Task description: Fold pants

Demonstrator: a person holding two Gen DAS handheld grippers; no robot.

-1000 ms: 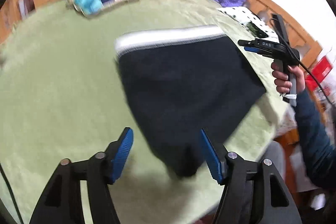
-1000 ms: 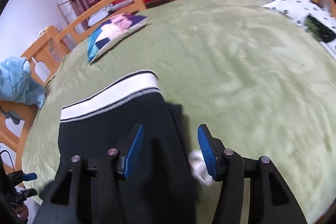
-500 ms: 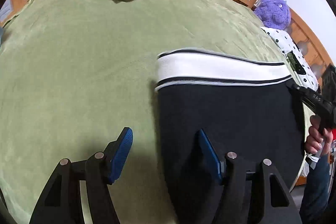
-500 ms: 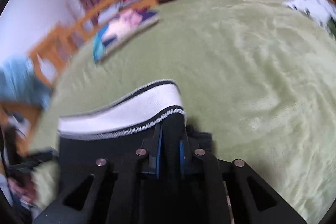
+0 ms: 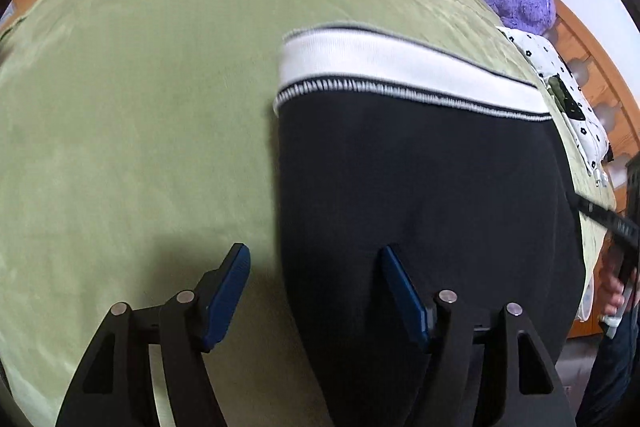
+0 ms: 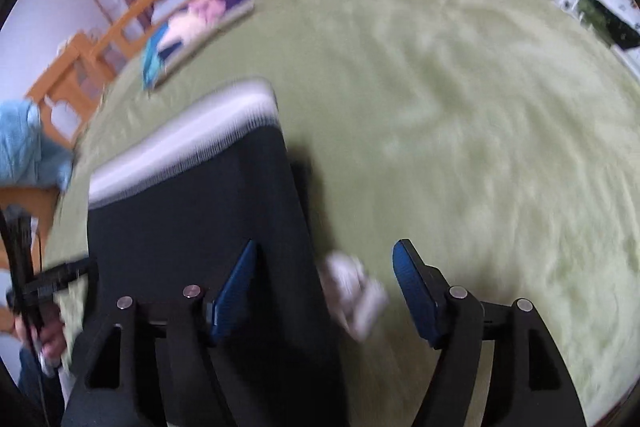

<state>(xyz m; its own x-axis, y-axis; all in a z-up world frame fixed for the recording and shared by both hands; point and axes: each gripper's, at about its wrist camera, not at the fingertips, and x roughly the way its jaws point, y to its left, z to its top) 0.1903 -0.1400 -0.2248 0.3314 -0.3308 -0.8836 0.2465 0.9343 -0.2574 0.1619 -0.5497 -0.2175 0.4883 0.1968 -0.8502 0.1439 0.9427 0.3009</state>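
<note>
Both claws are spreading their jaws: left gripper (image 5: 314,291) straddles the left edge of the black pants (image 5: 420,195), pads clear of the cloth; right gripper (image 6: 324,291) hangs over their right edge and a white tag (image 6: 354,291), gripping nothing. Pants lie flat on the green blanket (image 5: 132,115).

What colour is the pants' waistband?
White, edged with thin black stripes; the waistband shows best in the left wrist view.
</note>
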